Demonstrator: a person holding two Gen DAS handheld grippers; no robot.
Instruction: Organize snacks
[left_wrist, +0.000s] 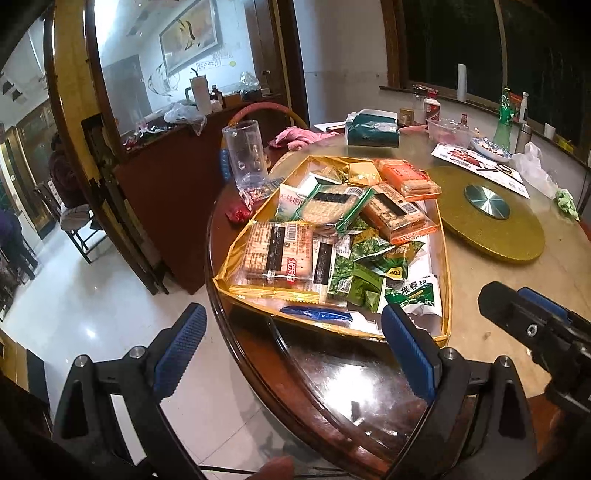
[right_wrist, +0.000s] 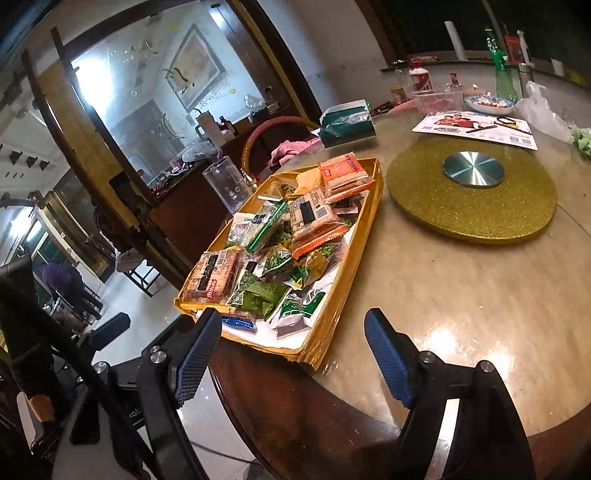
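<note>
A shallow gold cardboard tray (left_wrist: 445, 258) with a shiny foil rim sits on the near left part of the round tabletop (left_wrist: 517, 280), one corner reaching the dark wooden edge, and it holds a loose heap of wrapped snacks. Two orange-wrapped cracker packs (left_wrist: 408, 179) lie at the far end, rectangular and glossy; a clear pack with green edges (left_wrist: 328, 206) shows a pale rice-cake square with a dark strip; a clear pack of brown crackers (left_wrist: 277, 254) with a barcode and a red label lies at the near left corner. Small crinkled green foil packets (left_wrist: 369, 266) are piled in the middle, too tangled to count, beside a white and green sachet (left_wrist: 413, 295) and one slim blue packet (left_wrist: 317, 314) on the white paper lining. Just right of the tray lies a round glittery gold turntable (left_wrist: 517, 236) with a brushed metal disc (left_wrist: 487, 201) at its centre. A tall clear plastic cup (left_wrist: 245, 155) stands behind the tray's far left corner, near a pink cloth (left_wrist: 295, 136) and a dark green tissue pack (left_wrist: 371, 129). The left claw (left_wrist: 295, 354) hangs released at the tabletop's near rim, its ribbed blue pads (left_wrist: 181, 347) wide apart and holding nothing. The right claw (right_wrist: 295, 362) is likewise spread and empty, just short of the tray's near end.
</note>
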